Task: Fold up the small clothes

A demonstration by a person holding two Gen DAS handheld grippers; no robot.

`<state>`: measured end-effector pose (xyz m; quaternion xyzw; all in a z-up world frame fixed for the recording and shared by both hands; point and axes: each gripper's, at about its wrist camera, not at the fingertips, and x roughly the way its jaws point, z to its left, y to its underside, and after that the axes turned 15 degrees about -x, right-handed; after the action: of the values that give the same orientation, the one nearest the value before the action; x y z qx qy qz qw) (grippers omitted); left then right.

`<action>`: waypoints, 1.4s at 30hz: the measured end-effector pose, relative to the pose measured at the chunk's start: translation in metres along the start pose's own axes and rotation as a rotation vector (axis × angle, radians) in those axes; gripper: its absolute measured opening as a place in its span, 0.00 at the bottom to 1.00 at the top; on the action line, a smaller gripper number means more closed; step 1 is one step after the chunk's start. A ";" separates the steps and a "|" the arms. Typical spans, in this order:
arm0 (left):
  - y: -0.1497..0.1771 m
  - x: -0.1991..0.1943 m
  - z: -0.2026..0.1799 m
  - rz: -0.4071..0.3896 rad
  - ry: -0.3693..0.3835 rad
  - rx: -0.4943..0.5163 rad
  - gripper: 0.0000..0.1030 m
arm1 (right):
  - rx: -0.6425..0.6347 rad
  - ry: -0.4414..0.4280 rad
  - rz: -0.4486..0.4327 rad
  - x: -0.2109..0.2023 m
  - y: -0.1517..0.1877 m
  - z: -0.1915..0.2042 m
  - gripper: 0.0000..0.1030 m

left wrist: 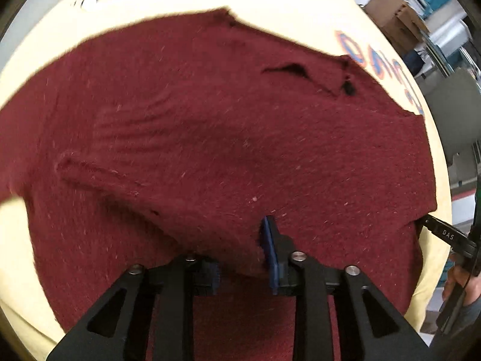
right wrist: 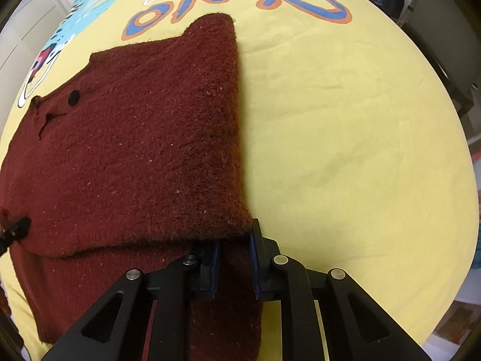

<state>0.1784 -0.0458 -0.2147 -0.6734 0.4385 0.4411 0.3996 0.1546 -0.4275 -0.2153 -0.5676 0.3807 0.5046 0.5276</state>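
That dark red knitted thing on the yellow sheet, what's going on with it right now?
A person is folding a dark red knitted sweater on a yellow printed bedsheet with two handheld grippers. The right gripper and the left gripper each have a piece of the sweater's near edge between their fingers. One side is already folded over, leaving a straight edge. The fold is only partly done.

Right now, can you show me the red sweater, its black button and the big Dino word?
red sweater [right wrist: 135, 150], right wrist view, middle of folded top layer.
black button [right wrist: 73, 97], right wrist view, its centre.
Dino word [right wrist: 240, 6], right wrist view, its middle letters.
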 end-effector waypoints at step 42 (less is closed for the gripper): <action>-0.066 0.045 -0.034 -0.011 -0.167 0.070 0.10 | 0.086 0.054 0.009 -0.018 0.009 -0.002 0.71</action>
<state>0.2595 -0.0683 -0.2369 -0.6222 0.4152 0.4779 0.4606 0.1430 -0.4328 -0.1993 -0.5560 0.4186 0.4747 0.5388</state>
